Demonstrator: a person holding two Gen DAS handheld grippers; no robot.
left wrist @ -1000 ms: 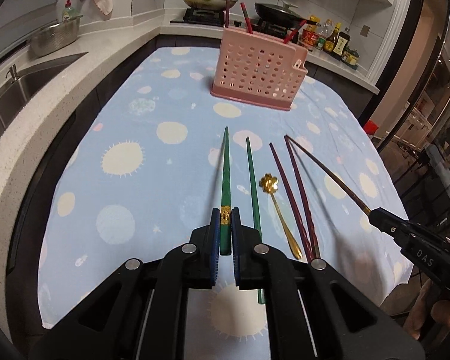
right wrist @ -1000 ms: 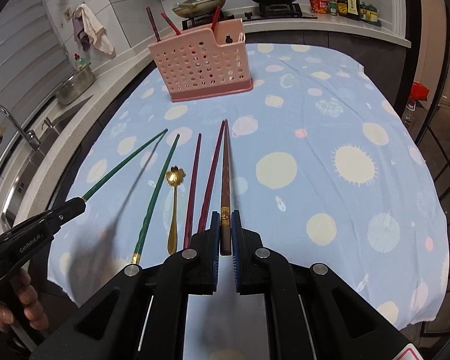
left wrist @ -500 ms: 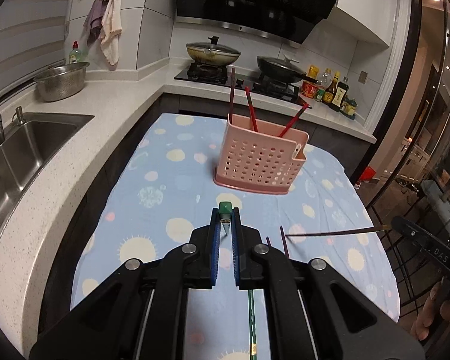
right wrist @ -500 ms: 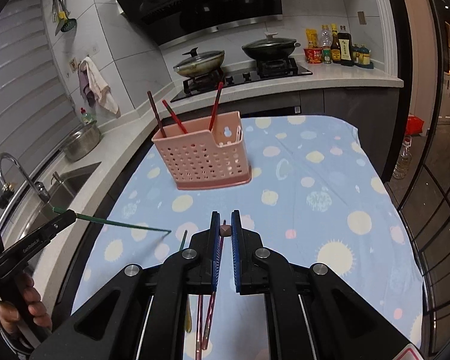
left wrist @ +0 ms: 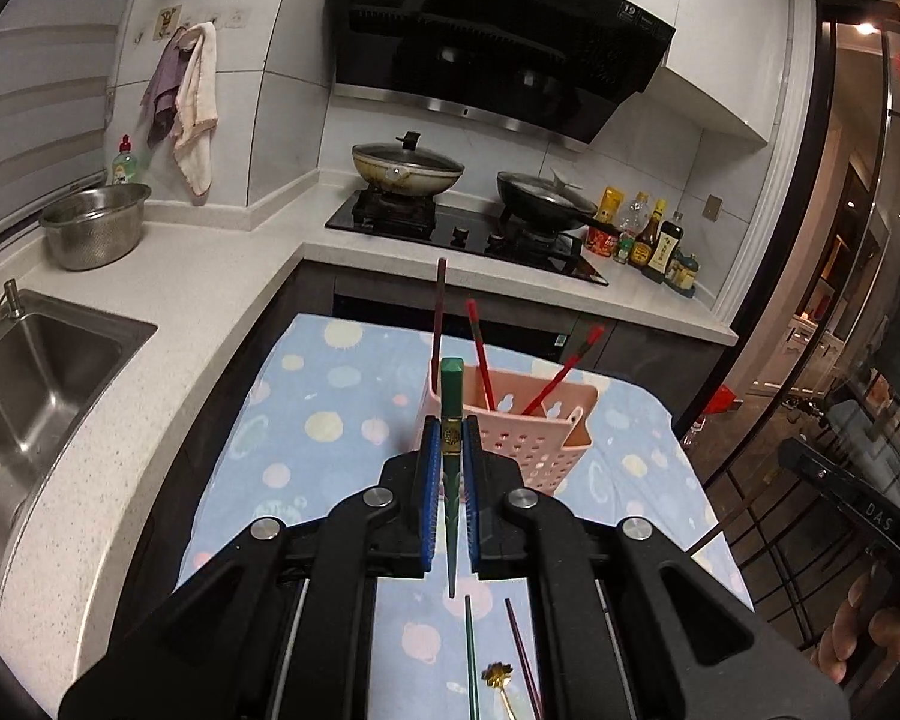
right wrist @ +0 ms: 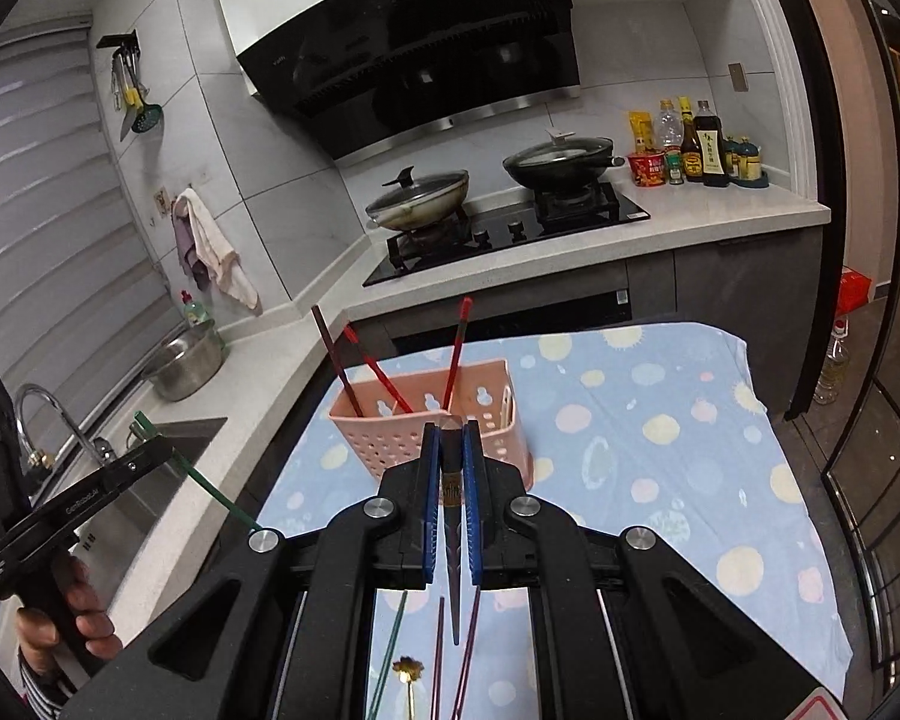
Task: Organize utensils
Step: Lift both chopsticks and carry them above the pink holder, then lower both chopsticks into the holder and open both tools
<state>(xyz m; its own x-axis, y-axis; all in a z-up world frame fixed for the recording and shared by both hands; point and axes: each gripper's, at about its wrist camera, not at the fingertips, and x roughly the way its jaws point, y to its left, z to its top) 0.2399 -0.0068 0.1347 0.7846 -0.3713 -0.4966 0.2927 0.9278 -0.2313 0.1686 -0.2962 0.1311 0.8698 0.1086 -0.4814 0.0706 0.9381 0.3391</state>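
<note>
My left gripper (left wrist: pixel 448 450) is shut on a green chopstick (left wrist: pixel 450 396), held raised with its thick end up and its tip down. My right gripper (right wrist: pixel 451 462) is shut on a dark brown chopstick (right wrist: pixel 452 480), held the same way. The pink perforated utensil holder (left wrist: pixel 534 420) stands on the table ahead, with three reddish chopsticks in it; it also shows in the right wrist view (right wrist: pixel 390 426). On the cloth below lie a second green chopstick (left wrist: pixel 471 660), a gold spoon (left wrist: pixel 497 675) and dark red chopsticks (left wrist: pixel 522 654). The left gripper shows at the left of the right wrist view (right wrist: pixel 150 450).
The table has a blue cloth with pale dots (right wrist: pixel 660 450). A steel sink (left wrist: pixel 24 396) and a steel bowl (left wrist: pixel 93 225) are on the counter at left. A stove with two pans (left wrist: pixel 408 168) and bottles (left wrist: pixel 654 240) stand behind.
Both grippers have lifted their chopsticks off the cloth and swung them from flat to upright, tips down. Both have risen well above the table, facing the pink holder.
</note>
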